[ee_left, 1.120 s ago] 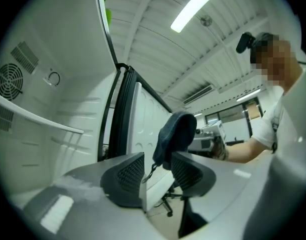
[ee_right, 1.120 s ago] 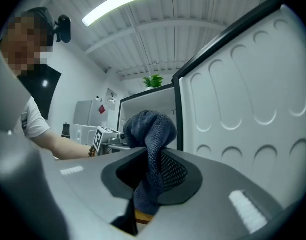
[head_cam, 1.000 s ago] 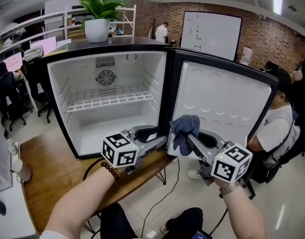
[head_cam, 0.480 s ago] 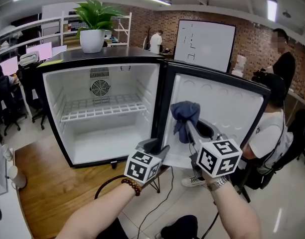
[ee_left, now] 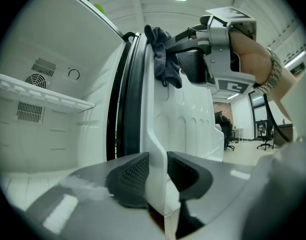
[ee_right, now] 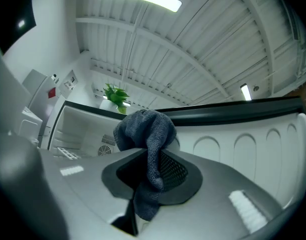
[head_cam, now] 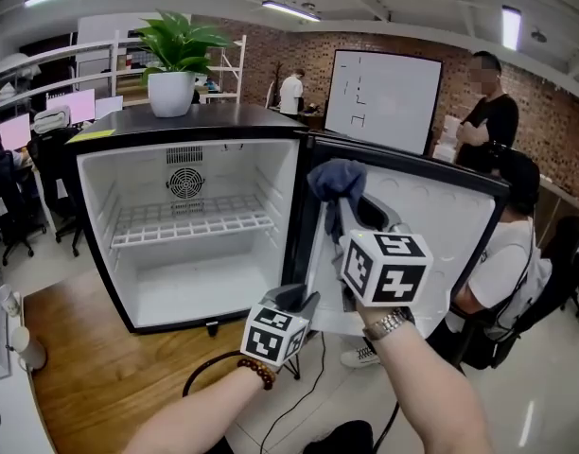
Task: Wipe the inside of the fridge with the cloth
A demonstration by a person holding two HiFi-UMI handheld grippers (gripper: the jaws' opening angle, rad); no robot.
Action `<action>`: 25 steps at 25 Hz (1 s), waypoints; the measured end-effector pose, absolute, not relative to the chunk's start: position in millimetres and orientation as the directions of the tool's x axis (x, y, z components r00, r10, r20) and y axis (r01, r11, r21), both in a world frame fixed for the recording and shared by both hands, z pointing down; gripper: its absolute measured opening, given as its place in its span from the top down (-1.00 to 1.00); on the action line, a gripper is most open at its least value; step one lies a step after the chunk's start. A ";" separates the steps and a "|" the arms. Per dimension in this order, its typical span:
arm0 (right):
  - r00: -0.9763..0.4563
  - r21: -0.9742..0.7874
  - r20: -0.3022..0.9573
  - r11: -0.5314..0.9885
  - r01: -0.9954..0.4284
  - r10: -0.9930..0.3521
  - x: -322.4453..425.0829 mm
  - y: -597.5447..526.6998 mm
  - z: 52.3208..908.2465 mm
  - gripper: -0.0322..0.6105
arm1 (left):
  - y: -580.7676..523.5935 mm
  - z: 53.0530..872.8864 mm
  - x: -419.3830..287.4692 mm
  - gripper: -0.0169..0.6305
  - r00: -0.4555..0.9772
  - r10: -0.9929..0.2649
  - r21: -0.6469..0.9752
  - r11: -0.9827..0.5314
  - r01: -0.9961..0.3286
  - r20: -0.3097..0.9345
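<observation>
Fridge (head_cam: pixel 197 289) standing open at left of centre in the head view, wire shelf (head_cam: pixel 190 218) bare, plant (head_cam: pixel 176 41) sitting on top. Door (head_cam: pixel 441 225) hanging out across the right half of the frame, its white inner liner facing the camera. Left gripper (head_cam: pixel 299 299) reaching in low at centre and taking the door's lower edge. Its jaws have just been closing, and in the left gripper view both pads are pressing on the liner edge between them. This is probably steadying the door so it is not swinging away under wiping pressure. Right gripper (head_cam: pixel 351 206) working high at centre, jaws pinching the cloth (head_cam: pixel 335 180). In the right gripper view the cloth is bunching above the pads and trailing down between them, so a wad is projecting past the tips, likely meant as the wiping face. Cloth sitting at the door's upper corner on the hinge side, whether touching the liner I cannot tell. Judging that wiping is beginning at the top of the door liner, with the fridge's cabinet not yet being touched.
</observation>
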State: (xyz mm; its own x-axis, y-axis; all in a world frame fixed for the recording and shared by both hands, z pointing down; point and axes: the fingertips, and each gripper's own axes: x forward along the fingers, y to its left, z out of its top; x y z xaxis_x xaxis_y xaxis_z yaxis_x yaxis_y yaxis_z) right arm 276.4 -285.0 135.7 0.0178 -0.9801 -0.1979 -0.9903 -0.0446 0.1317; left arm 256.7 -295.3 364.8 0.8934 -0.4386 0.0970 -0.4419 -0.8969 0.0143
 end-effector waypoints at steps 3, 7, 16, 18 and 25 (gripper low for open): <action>0.053 0.127 -0.193 -0.079 -0.989 -0.980 281.8 -289.0 134.7 0.70 | -296.2 364.2 256.0 0.58 0.896 -0.433 0.023 -0.899 -0.437 0.094; 0.086 0.129 -0.190 -0.112 -0.985 -0.978 287.6 -286.3 133.4 0.70 | -295.6 364.5 255.8 0.58 0.898 -0.430 0.031 -0.900 -0.435 0.093; 0.144 0.133 -0.203 -0.173 -0.976 -0.969 308.8 -270.8 130.5 0.71 | -295.8 364.2 255.0 0.58 0.901 -0.423 0.039 -0.903 -0.428 0.095; 0.160 0.136 -0.205 -0.190 -0.972 -0.966 316.8 -264.7 129.5 0.71 | -295.2 364.0 255.1 0.58 0.901 -0.423 0.041 -0.903 -0.428 0.094; 0.242 0.133 -0.198 -0.271 -0.953 -0.950 359.1 -239.9 133.5 0.71 | -295.9 363.9 254.8 0.58 0.901 -0.423 0.043 -0.902 -0.429 0.093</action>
State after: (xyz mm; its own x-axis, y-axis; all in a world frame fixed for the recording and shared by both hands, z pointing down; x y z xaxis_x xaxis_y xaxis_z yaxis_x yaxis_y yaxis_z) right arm 359.1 -239.9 133.5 0.2425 -0.9497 -0.1981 -0.9534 -0.2711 0.1326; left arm 254.8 -295.9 363.9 0.9012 -0.4234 0.0927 -0.4285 -0.9025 0.0435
